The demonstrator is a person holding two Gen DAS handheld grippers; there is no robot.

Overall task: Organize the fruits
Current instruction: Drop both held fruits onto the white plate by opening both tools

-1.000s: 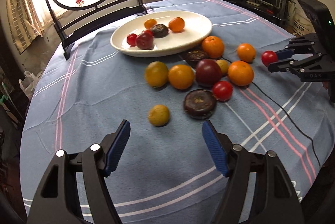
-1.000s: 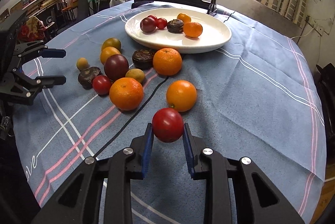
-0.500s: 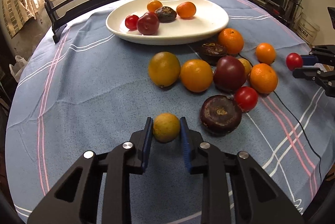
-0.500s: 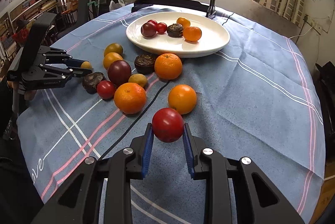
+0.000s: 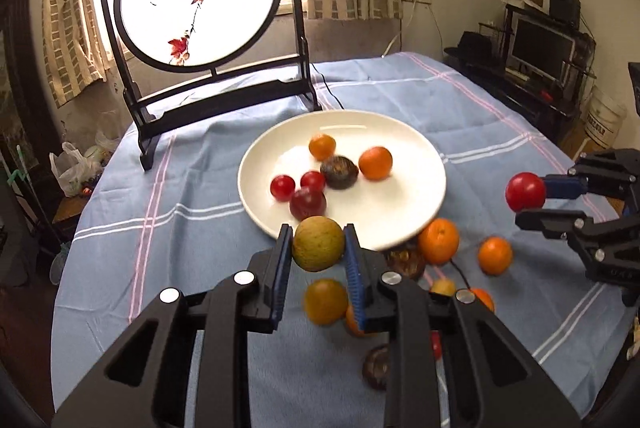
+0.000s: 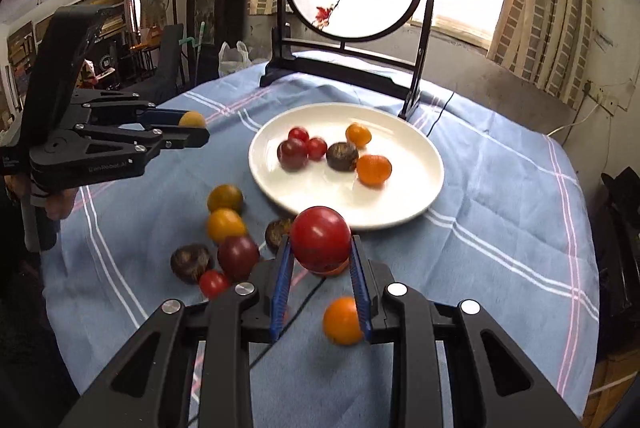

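The left gripper [image 5: 318,248] is clamped on a yellowish fruit [image 5: 318,243], held above the table [image 5: 120,268] just short of the near rim of the white plate [image 5: 420,156]. The plate already carries six fruits. To the right, the right gripper [image 6: 320,254] grips a red fruit [image 6: 320,244] in the air. About ten loose fruits [image 6: 224,224] are left on the cloth, so roughly a third looks sorted.

Both grippers' fingers [image 5: 285,260] clamped, loaded.
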